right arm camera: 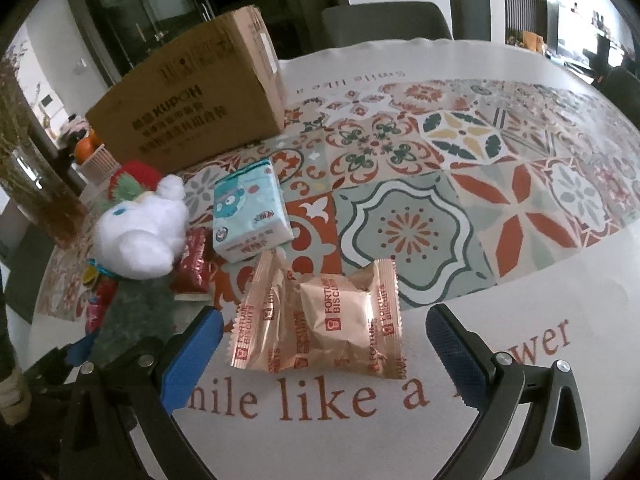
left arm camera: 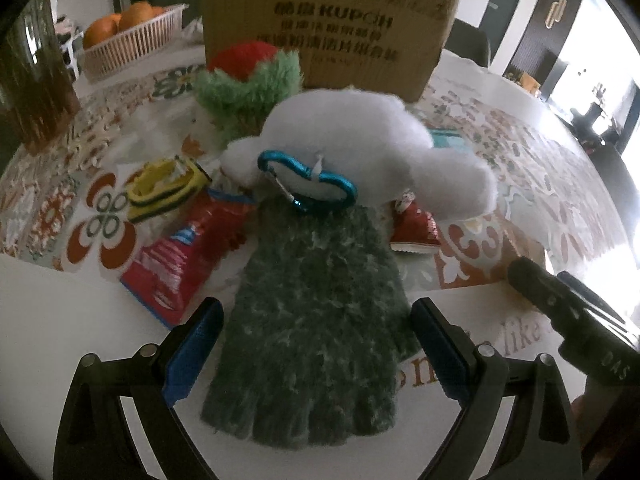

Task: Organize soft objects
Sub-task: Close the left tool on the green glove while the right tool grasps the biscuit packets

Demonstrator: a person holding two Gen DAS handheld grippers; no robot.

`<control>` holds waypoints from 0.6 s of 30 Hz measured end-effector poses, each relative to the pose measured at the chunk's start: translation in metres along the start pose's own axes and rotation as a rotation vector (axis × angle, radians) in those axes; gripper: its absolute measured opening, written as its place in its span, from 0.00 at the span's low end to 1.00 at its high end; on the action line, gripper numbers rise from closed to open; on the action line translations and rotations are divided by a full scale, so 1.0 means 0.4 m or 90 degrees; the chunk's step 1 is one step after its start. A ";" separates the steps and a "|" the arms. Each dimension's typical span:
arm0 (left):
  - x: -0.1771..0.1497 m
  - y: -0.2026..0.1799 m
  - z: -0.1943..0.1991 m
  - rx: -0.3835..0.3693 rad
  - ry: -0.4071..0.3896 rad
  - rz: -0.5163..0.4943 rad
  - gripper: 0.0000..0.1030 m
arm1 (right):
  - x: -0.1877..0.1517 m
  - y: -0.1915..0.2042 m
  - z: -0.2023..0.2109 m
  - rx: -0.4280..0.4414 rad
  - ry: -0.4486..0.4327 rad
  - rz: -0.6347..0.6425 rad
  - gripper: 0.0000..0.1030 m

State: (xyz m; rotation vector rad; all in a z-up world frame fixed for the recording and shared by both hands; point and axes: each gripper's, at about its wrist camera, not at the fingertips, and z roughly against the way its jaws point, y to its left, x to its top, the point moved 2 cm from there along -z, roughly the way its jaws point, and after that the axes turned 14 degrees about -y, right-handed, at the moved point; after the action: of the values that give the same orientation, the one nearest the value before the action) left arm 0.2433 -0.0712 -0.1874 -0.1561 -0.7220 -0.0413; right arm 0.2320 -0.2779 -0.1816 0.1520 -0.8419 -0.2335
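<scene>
1. Lying flat between the spread fingers of the left gripper (left arm camera: 316, 344) is a green glove (left arm camera: 316, 320); the blue pads stand apart from its sides, so the claw is released.
2. The white plush (left arm camera: 360, 152) sits at the glove's far end, a blue carabiner (left arm camera: 308, 186) on it.
3. Farther off, a green-and-red plush (left arm camera: 248, 80) lies just before the box (left arm camera: 328, 28).
4. Left of the glove are a red packet (left arm camera: 180, 252) and a yellow band (left arm camera: 164, 190); far left, a basket (left arm camera: 132, 46) of oranges.
5. The right gripper (right arm camera: 324, 344) is released too, its fingers wide either side of the biscuit packs (right arm camera: 320, 320), not touching them.
6. A tissue pack (right arm camera: 248, 212) lies beyond the biscuits, right of the white plush.
7. All rests on a patterned tablecloth (right arm camera: 460, 200).
</scene>
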 end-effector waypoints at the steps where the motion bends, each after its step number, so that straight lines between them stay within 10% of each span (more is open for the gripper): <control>1: 0.001 -0.002 0.000 0.004 -0.007 -0.001 0.92 | -0.001 0.001 -0.004 0.002 0.001 -0.001 0.99; 18: 0.000 0.011 0.032 -0.002 -0.035 0.012 0.54 | -0.016 0.017 -0.001 0.000 -0.005 0.027 0.58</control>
State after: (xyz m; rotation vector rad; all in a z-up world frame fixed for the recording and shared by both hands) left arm 0.2355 -0.0649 -0.1784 -0.1668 -0.7754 -0.0198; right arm 0.2291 -0.2695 -0.1850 0.1334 -0.8529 -0.1936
